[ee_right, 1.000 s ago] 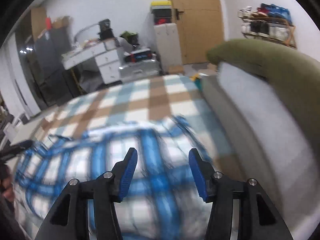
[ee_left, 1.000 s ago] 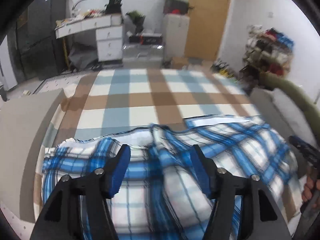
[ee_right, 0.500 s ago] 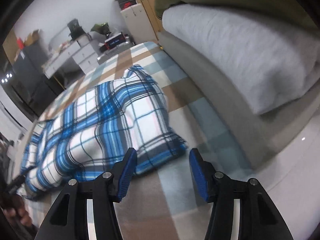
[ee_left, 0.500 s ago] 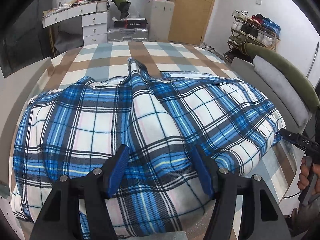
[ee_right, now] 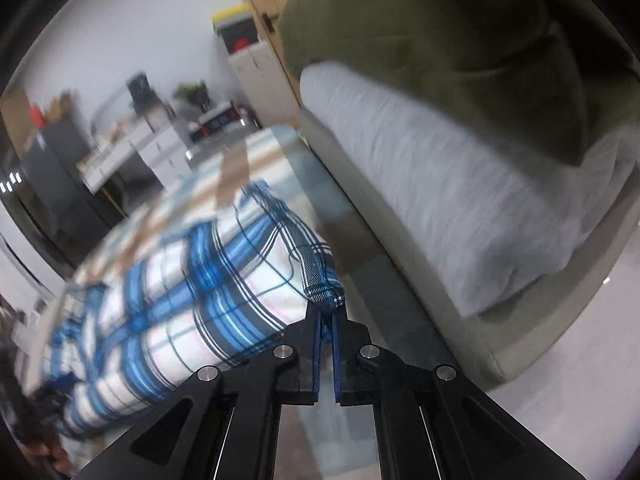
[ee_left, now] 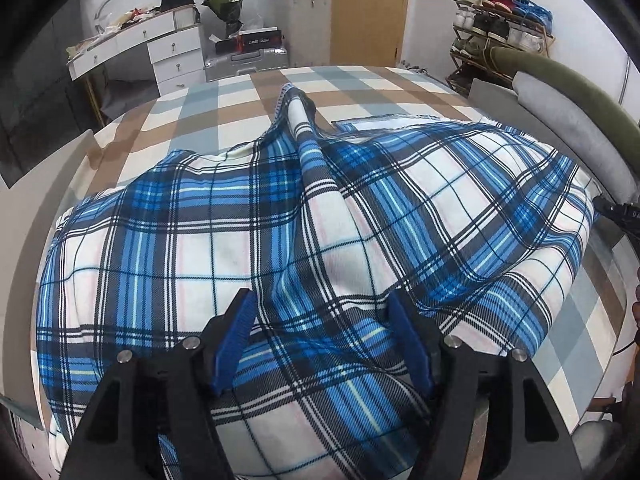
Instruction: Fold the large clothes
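The right claw (ee_right: 326, 314) closing on a corner of the soft blue-and-white plaid flannel garment (ee_left: 320, 232), the left claw (ee_left: 324, 336) opening above its bunched middle, on the brown-and-grey checked bed (ee_left: 360, 80); light, limp cloth, best taken at corners. No label on it is legible

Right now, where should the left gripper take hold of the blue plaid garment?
Grip the raised ridge of the blue plaid garment running between the left gripper pads, coming down from above. The fold stands proud, so it pinches easily; the right gripper is already closing on a corner.
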